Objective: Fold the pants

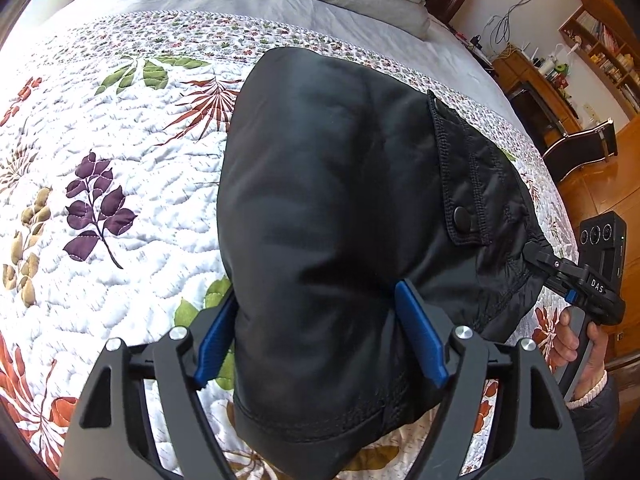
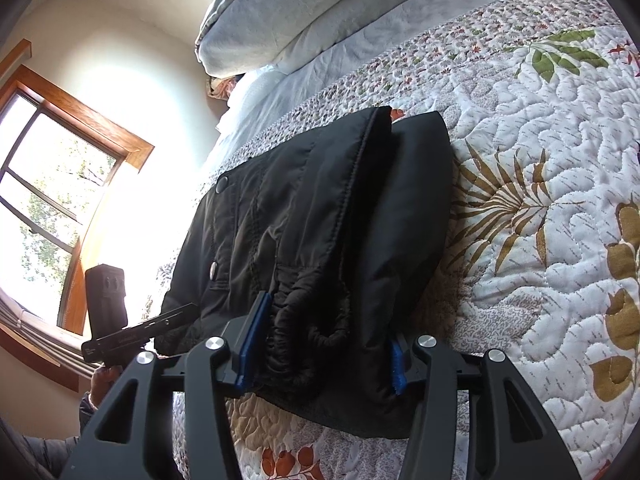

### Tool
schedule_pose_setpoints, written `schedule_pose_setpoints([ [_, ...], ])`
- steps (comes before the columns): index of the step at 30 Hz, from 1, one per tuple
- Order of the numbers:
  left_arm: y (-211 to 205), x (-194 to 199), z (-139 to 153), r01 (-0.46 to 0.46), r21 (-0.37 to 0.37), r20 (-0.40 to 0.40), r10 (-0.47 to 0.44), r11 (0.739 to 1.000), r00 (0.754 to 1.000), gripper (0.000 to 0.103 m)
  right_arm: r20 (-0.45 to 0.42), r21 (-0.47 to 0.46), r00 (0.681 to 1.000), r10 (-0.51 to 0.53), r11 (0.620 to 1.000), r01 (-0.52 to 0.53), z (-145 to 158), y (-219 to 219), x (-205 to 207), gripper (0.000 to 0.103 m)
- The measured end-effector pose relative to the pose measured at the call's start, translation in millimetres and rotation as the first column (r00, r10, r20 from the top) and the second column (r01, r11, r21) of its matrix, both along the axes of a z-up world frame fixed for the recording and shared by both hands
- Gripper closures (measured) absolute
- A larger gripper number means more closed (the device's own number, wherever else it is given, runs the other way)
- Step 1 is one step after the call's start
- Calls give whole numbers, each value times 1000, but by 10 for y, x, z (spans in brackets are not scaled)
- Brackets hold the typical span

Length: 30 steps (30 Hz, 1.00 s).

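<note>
Left wrist view: the left gripper point(image 1: 316, 334) stands wide apart, its blue pads flanking the near hem end of the folded black pants point(image 1: 332, 208) without visibly pinching them. At 3 o'clock the right gripper point(image 1: 538, 258), held in the person's right hand point(image 1: 576, 348), appears closed on the pants' elastic edge.

Right wrist view: the right gripper point(image 2: 326, 344) brackets the gathered waistband; how firmly it clamps cannot be told. The pants lie on the floral quilt point(image 2: 540, 184). At 12 o'clock, folded pale bedding point(image 2: 288, 12); at 9 o'clock, a wood-framed window point(image 2: 52, 184).
</note>
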<state>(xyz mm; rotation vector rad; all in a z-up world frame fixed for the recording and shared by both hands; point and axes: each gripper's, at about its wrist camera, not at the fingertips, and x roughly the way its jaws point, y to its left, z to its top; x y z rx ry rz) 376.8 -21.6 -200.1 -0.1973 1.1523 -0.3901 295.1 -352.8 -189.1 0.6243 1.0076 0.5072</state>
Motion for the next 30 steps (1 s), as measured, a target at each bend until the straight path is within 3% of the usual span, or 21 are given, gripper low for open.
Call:
schedule_pose_setpoints([
  [5,-5,-10,11,-4,7,0,4,1000,1000,25,-7,0,1000,-16,1000,16,-2,-20,-29,42],
  [25,-20,-51,-10,-8,7,-10,8,1000,1000,19,-7,-36,999,-35,999,35,18,9,-129,40],
  [27,-17,-52,-14,-10,5,-11,10,1000,1000,18,-11,-31,999,-42,999,41,5,-3,-136,37],
  [30,9,-68,-16,-12,-1,-20,12,1000,1000,17,-23,-23,998,-55,998,54,1,-41,-147,25],
])
